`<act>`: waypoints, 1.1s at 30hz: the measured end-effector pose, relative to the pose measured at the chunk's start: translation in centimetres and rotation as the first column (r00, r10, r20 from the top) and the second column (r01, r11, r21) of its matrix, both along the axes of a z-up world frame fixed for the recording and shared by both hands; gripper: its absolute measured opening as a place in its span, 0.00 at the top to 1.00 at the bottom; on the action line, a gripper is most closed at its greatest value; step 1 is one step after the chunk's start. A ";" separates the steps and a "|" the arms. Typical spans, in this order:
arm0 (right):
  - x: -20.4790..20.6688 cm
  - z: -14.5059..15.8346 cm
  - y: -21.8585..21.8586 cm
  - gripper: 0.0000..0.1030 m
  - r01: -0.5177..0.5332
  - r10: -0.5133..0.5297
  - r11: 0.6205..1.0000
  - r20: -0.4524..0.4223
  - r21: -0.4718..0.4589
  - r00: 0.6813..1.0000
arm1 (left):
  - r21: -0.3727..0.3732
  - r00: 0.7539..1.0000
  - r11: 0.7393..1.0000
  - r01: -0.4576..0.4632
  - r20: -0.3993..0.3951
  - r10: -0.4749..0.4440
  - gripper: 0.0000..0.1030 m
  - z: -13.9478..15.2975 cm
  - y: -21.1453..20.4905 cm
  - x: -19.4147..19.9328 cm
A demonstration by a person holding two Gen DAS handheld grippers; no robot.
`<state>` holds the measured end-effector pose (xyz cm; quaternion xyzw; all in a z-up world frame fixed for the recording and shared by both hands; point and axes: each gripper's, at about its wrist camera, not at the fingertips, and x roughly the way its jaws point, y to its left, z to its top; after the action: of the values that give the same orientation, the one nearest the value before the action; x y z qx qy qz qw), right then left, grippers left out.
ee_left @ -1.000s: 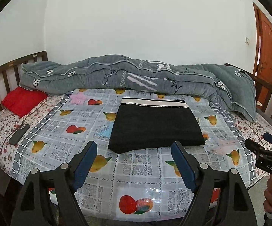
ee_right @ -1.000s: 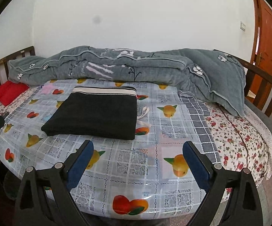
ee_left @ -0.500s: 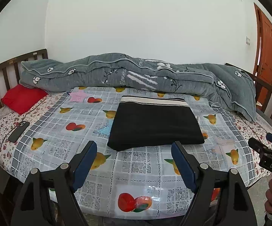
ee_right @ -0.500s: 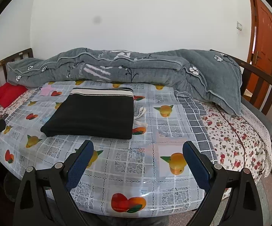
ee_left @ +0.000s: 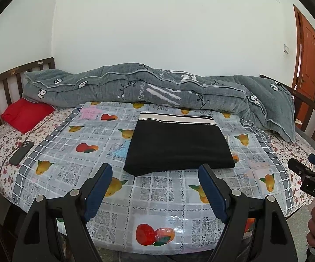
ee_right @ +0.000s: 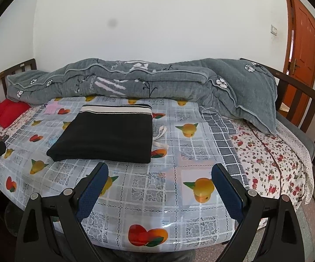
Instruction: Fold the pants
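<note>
1. Both jaws stand wide open and hold nothing: left gripper (ee_left: pixel 155 174), right gripper (ee_right: pixel 159 172), both near the bed's front edge.
2. The black folded knit pants with striped white waistband (ee_left: pixel 178 144) lie flat in the middle of the glossy fruit-print plastic sheet (ee_left: pixel 153 198).
3. They are probably soft, limp and light; grip a near corner of the layers, since the sheet looks slippery.

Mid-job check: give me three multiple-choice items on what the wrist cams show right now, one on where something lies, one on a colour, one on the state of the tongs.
1. Where do the folded pants lie?
A. on the fruit-print cover
B. on the grey quilt
C. on the floor

2. What colour is the pillow at the headboard end?
A. blue
B. red
C. white

3. How do the left tongs and right tongs stand?
A. both shut on the pants
B. one open, one shut
C. both open, holding nothing

Answers:
1 A, the black bundle rests flat on the cover, in front of the quilt.
2 B, it is plainly red.
3 C, wide gaps show between the blue pads, short of the pants.
</note>
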<state>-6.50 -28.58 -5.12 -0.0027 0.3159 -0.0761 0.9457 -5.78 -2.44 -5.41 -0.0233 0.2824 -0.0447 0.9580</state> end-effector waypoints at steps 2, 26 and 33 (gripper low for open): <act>0.0 0.1 0.0 0.09 0.003 -0.003 1.000 0.001 0.005 1.000 | 0.000 1.000 1.000 0.001 0.002 -0.001 0.23 0.0 0.1 0.0; -0.4 0.5 0.4 0.09 0.004 -0.004 1.000 0.005 0.006 1.000 | 0.000 1.000 1.000 -0.010 0.002 0.010 0.23 0.3 0.0 -0.2; -0.4 0.5 0.3 0.09 0.004 -0.004 1.000 0.004 0.006 1.000 | 0.001 1.000 1.000 -0.011 -0.002 0.011 0.23 0.3 0.0 -0.1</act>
<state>-6.94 -28.25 -4.64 0.0010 0.3141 -0.0769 0.9463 -5.90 -2.40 -5.13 -0.0245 0.2831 -0.0391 0.9580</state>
